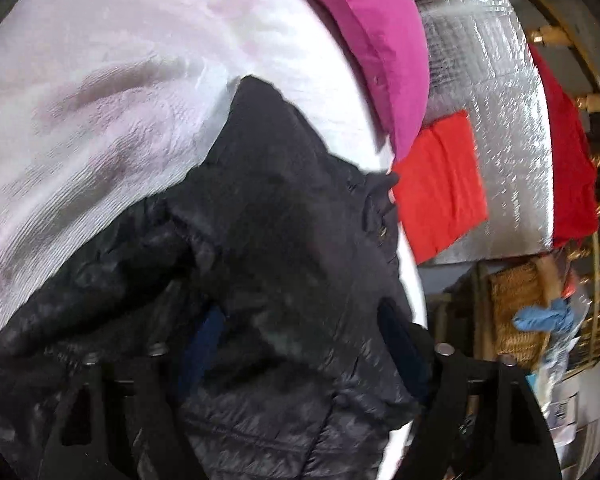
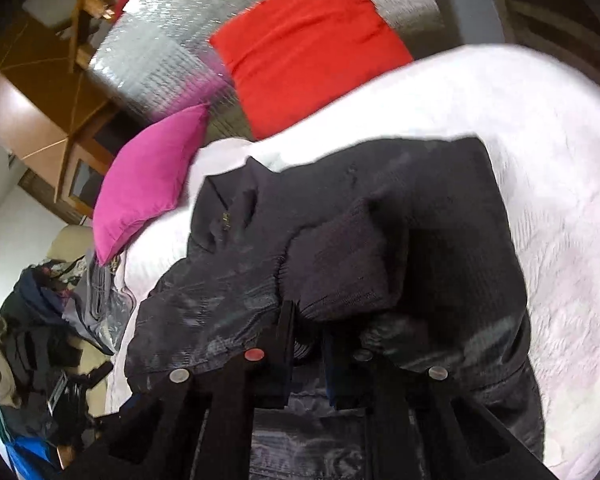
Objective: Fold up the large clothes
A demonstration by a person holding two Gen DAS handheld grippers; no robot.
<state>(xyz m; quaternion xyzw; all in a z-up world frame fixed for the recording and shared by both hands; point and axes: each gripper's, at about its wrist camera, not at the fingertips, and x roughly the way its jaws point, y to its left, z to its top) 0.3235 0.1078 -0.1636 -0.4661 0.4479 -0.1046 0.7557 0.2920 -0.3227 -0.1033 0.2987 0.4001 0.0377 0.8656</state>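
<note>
While a bunched, shiny black quilted jacket (image 2: 340, 240) is spread over the textured white bedcover (image 2: 540, 160), its ribbed knit cuff (image 2: 340, 264) is clamped by the right gripper (image 2: 308, 344); jacket folds are straddled by the left gripper's (image 1: 300, 344) parted fingers, whose contact cannot be told.

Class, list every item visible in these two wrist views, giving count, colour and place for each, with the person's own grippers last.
jacket: one, black, puffy, lying on the bed
bed cover: one, white, beneath the jacket
pink cushion: one, magenta, at the bed's edge
red cushion: one, against the silver panel
silver panel: one, shiny, behind the cushions
red cloth: one, beside the panel
clothes pile: one, mixed colours, beside the bed
left gripper: black, jaws apart around jacket fabric
right gripper: black, shut on jacket
</note>
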